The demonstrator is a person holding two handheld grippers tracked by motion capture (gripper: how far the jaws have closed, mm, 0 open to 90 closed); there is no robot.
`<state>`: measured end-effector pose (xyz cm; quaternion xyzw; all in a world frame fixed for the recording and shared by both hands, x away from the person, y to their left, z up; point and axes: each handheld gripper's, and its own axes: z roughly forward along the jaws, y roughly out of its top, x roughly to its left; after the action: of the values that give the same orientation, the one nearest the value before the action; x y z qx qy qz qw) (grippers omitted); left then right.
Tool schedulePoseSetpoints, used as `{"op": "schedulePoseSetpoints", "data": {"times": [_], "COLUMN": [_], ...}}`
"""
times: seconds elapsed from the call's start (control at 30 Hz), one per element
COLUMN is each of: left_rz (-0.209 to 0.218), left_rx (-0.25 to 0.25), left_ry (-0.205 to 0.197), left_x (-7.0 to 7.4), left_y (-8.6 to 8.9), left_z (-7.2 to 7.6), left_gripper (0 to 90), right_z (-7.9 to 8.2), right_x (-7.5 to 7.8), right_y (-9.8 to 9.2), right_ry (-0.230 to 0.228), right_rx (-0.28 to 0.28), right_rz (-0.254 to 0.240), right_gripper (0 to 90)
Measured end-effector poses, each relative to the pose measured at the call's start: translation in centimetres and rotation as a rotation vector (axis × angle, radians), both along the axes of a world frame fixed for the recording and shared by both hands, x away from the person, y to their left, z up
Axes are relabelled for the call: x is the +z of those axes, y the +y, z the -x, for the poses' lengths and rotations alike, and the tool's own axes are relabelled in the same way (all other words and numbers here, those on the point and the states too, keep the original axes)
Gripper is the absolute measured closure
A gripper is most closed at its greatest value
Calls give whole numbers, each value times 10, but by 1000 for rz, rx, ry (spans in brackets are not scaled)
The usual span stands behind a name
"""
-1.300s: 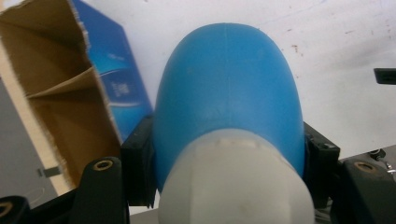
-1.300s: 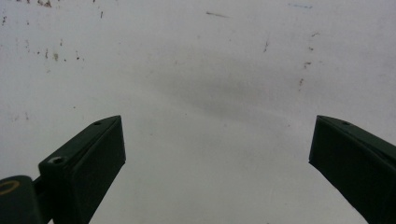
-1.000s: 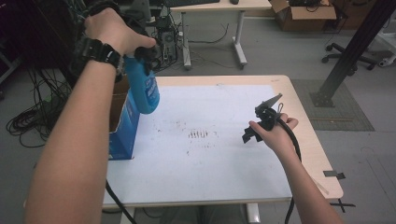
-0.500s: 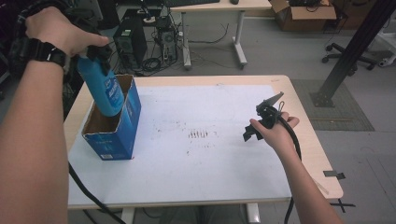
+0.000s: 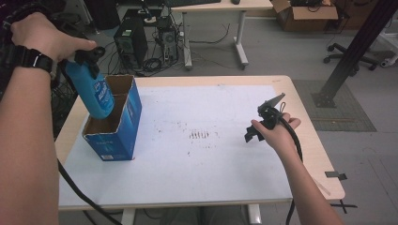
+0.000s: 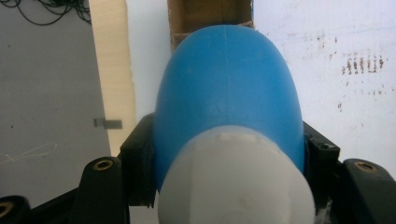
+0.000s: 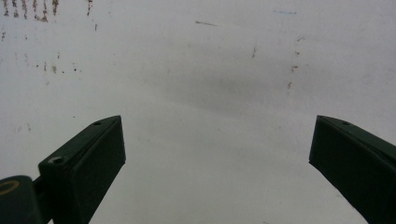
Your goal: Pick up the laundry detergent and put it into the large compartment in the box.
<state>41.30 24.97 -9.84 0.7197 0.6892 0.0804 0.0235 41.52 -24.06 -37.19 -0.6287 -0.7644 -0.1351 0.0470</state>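
My left tongs grip the blue bottle above the open blue box. My right tongs hang wide open, empty, over the worktop.

The left gripper is held above the left end of the surface, its jaws clamped on the neck of a blue bottle. The bottle hangs tilted, its lower end inside the open top of a blue cardboard box that stands on the surface near the left edge. The right gripper is held over the right part of the surface, well apart from the box. Dark marks lie between the box and the right gripper.
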Motion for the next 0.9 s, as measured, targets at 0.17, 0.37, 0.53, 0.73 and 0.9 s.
{"op": "schedulePoseSetpoints", "data": {"times": [0.17, 0.37, 0.53, 0.73, 0.9], "left_rz": [14, 15, 22, 31, 32], "left_rx": [-6, -3, 5, 14, 18], "left_ry": [15, 39, 52, 59, 71], "left_x": [-12, -32, -49, -67, -79], "left_y": [2, 5, 10, 13, 15], "left_z": [-1, -5, -8, -11, -14], "left_gripper": [376, 376, 376, 376, 377], "right_z": [1, 1, 2, 1, 1], "right_x": [-3, -5, -8, -11, -15], "right_y": [0, -1, -1, 1, 3], "right_ry": [6, 12, 14, 23, 25], "right_rx": [2, 1, 0, 5, 8], "right_rz": [5, 10, 14, 18, 20], "right_gripper": [39, 39, 39, 39, 39]}}
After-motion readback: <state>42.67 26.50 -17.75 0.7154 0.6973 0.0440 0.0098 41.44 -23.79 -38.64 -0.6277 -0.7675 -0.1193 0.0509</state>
